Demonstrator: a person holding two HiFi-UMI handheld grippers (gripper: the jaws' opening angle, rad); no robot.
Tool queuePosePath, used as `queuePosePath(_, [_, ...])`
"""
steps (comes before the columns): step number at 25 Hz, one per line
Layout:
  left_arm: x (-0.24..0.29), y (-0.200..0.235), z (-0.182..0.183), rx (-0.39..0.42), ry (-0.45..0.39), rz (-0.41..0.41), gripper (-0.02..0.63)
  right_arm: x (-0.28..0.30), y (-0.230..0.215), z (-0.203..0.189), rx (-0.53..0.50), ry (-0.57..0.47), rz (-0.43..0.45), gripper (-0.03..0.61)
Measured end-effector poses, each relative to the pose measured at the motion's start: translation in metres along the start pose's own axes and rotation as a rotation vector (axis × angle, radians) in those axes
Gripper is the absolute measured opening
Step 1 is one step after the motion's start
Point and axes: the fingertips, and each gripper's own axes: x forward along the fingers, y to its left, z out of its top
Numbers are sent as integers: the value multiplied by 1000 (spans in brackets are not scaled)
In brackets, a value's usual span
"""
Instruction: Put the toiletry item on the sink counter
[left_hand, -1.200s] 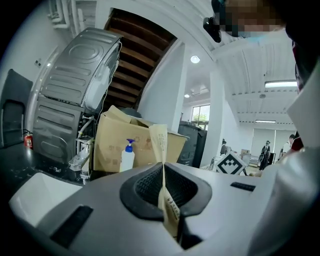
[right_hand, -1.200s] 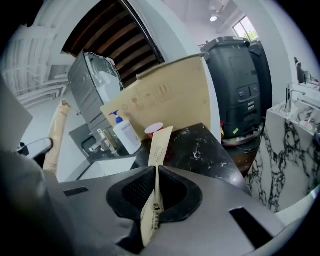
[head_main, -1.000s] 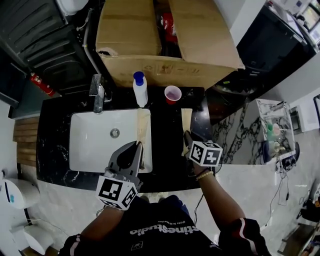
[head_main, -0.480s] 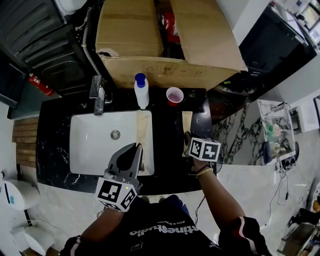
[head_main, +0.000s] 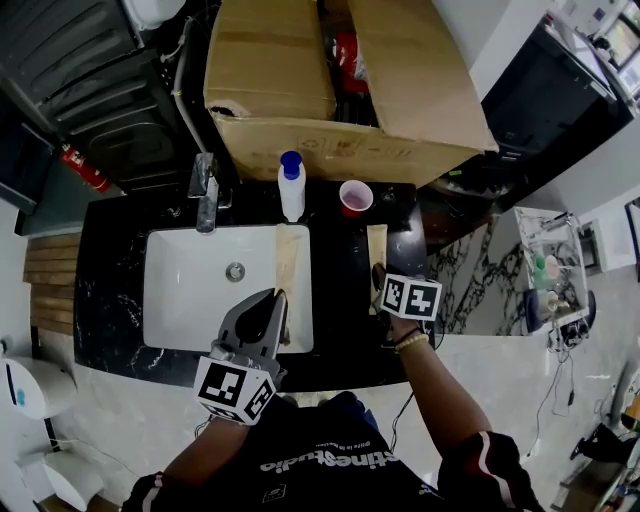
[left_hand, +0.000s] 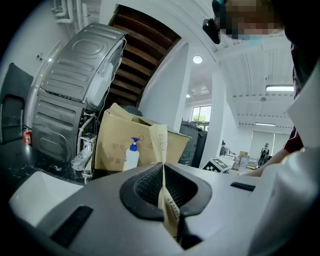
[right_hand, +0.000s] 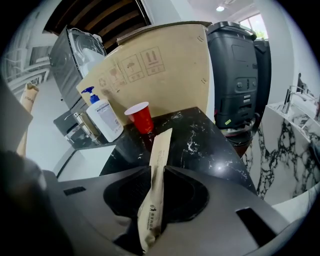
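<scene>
Barely anything has shifted in 1 second: the left packet (head_main: 287, 258), kraft paper, stays pinched in the tightly closed left claw (head_main: 277, 297) over the sink (head_main: 190, 290) edge. The right packet (head_main: 377, 245) is clamped likewise in the right claw (head_main: 379, 275) above the black counter (head_main: 340, 270). Carrying is the step in hand; next, probably, each gets lowered onto bare counter and released.
</scene>
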Motion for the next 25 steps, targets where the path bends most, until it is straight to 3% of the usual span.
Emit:
queuePosePath(4, [-3, -1, 1, -1, -4, -5, 18, -4, -5, 6, -5, -25, -26, 138])
queuePosePath(13, [-8, -5, 9, 5, -22, -15, 18, -38, -2, 42, -62, -168, -41, 144])
queuePosePath(19, [-13, -12, 19, 16, -41, -33, 18, -97, 17, 85, -133, -361, -38, 144])
queuePosePath(25, [-19, -22, 37, 47, -78, -50, 18, -196, 57, 120, -207, -631, 15, 104])
